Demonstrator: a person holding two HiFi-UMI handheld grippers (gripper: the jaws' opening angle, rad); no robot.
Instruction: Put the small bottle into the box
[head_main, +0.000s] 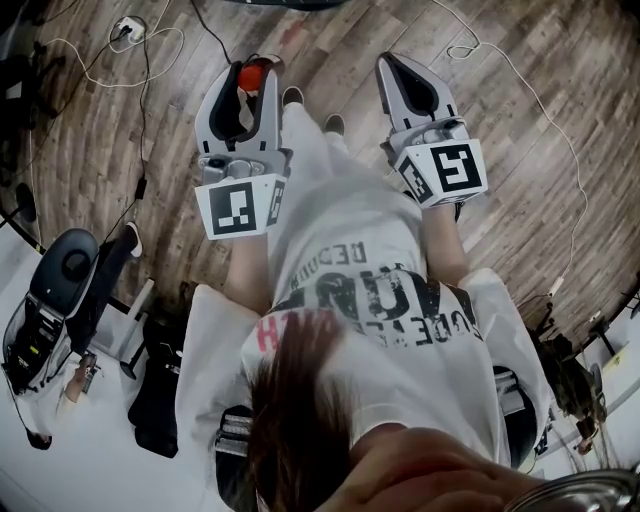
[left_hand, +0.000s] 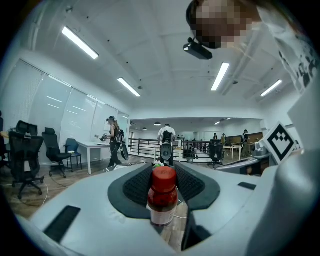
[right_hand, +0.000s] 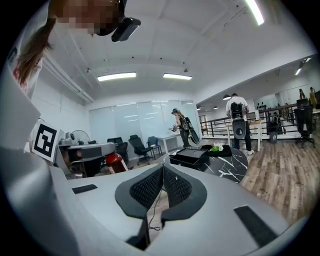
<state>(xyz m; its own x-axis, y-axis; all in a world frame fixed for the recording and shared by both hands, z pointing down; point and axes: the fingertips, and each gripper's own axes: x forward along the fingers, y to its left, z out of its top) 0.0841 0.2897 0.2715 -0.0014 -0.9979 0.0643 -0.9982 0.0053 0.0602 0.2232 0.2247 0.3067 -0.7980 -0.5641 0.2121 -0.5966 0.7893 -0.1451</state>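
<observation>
Sitting upright, small bottle (left_hand: 163, 194) clamped in left hand-held gripper (left_hand: 162, 171).

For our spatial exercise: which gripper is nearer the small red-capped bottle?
Left. The left gripper holds the small red-capped bottle between its jaws; the right gripper, shut and empty, is apart to its right.

The person wears a white short-sleeved T-shirt (head_main: 380, 250) printed with dark and red lettering, over pale trousers (head_main: 305, 140). The left gripper (head_main: 253, 66) and right gripper (head_main: 393, 62) are grey moulded shells with black ribbed pads, each carrying a white cube (head_main: 238, 208) with black square markers
</observation>
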